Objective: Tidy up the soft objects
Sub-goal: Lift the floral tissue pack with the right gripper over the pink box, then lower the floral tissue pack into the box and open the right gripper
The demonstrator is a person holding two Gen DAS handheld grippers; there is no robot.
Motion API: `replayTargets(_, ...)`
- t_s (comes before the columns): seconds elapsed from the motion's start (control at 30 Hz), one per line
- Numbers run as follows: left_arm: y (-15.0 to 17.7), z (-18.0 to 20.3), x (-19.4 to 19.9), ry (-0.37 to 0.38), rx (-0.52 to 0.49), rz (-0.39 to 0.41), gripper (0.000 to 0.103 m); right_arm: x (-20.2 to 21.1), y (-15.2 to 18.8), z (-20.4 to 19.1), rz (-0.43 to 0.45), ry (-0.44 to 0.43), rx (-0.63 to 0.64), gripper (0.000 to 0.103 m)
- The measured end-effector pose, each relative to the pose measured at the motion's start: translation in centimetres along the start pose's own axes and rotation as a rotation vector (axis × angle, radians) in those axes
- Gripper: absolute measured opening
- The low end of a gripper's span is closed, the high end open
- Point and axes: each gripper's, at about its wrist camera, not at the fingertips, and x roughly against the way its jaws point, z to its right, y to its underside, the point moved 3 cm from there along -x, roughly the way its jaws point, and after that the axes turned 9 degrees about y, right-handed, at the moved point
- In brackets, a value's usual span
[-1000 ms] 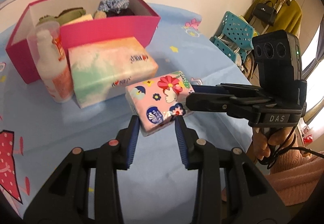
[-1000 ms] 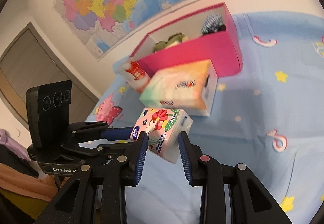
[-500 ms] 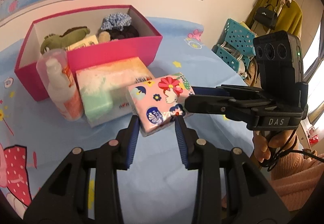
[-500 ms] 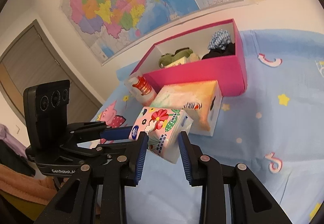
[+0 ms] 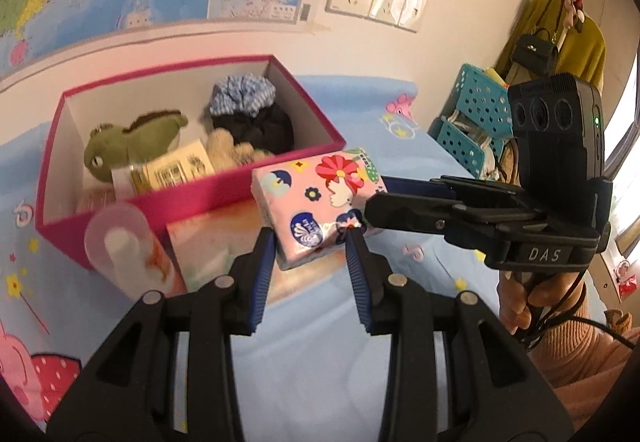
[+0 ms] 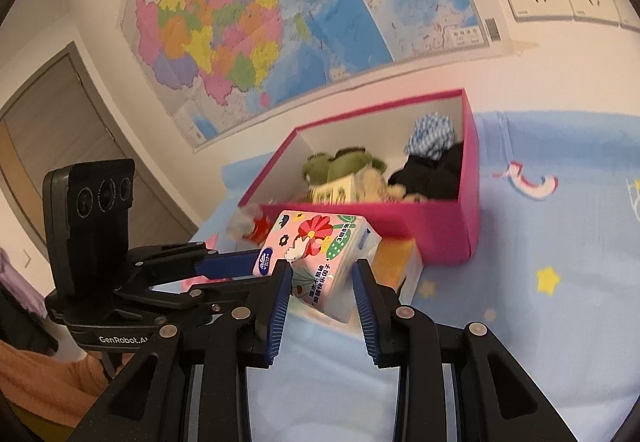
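Note:
A pink floral tissue pack [image 5: 316, 202] hangs in the air in front of the pink box [image 5: 280, 182]. My left gripper [image 5: 310, 242] is shut on one end and my right gripper [image 6: 322, 274] is shut on the other end of the same pack [image 6: 320, 254]. The pink box [image 6: 440, 226] holds a green plush toy [image 5: 128, 142], a blue checked scrunchie [image 5: 244, 94], a black cloth [image 5: 260, 126] and a small carton [image 5: 176, 170]. A larger pastel tissue pack [image 5: 224, 242] lies on the blue sheet below.
A capped bottle [image 5: 124, 246] stands left of the large tissue pack. Teal baskets [image 5: 476, 122] stand past the right edge of the bed. A wall with maps and sockets is right behind the box.
Both grippers have lifted the floral tissue pack off the sheet and carried it up toward the pink box. The box interior now shows more from above.

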Motion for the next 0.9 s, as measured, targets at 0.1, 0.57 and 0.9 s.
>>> replayTargets(0.1,-0.9,-0.3,-0.1,-0.008,-0.004,0.011,0.038,-0.4,-0.9,0.2,0.010,0.007,0.008,0.033)
replayTargets(0.57,-3.3,-1.4,-1.4,-0.032,0.003,0.023,0.038,-2.0,-3.2,1.5,0.023,0.025,0.003,0.033)
replayTargets(0.9,-4.4,-2.5,-2.3,-0.048,0.021,0.022,0.038,-3.2,-4.2,2.1,0.021,0.035,-0.001,0.033)
